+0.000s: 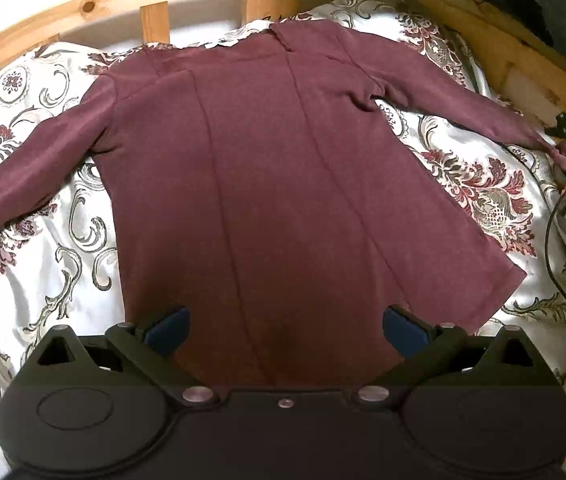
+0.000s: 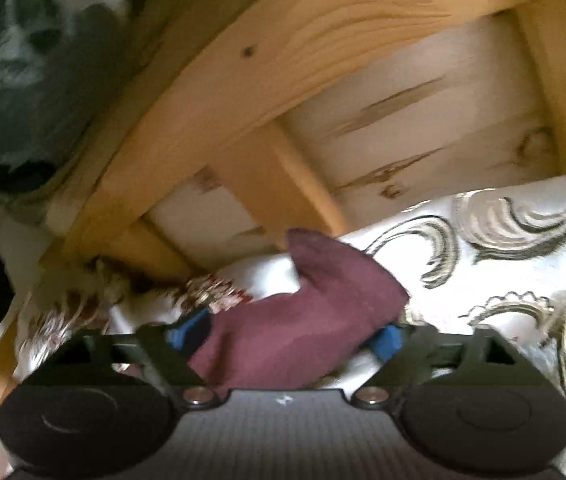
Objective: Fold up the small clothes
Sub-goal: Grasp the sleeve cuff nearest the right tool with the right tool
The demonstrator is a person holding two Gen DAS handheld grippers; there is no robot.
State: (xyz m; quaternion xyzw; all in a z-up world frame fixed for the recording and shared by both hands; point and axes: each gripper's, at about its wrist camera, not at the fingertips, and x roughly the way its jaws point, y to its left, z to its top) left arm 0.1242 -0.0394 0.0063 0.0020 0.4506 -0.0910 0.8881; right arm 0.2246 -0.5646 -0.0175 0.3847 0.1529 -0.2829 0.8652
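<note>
My right tool (image 2: 287,334) sits half open around the shirt (image 1: 267,184) cuff (image 2: 307,312) | left tool (image 1: 286,330) wide open, empty | step: first sleeve fold | next: pinch, carry it over.

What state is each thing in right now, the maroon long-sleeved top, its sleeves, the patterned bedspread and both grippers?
Maroon long-sleeved top: spread flat, unfolded, on the bedspread.
Its left-side sleeve: stretched out, untouched.
Its right-side sleeve cuff: bunched between the right gripper's fingers.
Floral patterned satin bedspread: spread out, lightly wrinkled.
Left gripper: open, empty, over the hem.
Right gripper: jaws open around the cuff; grip unclear.
</note>
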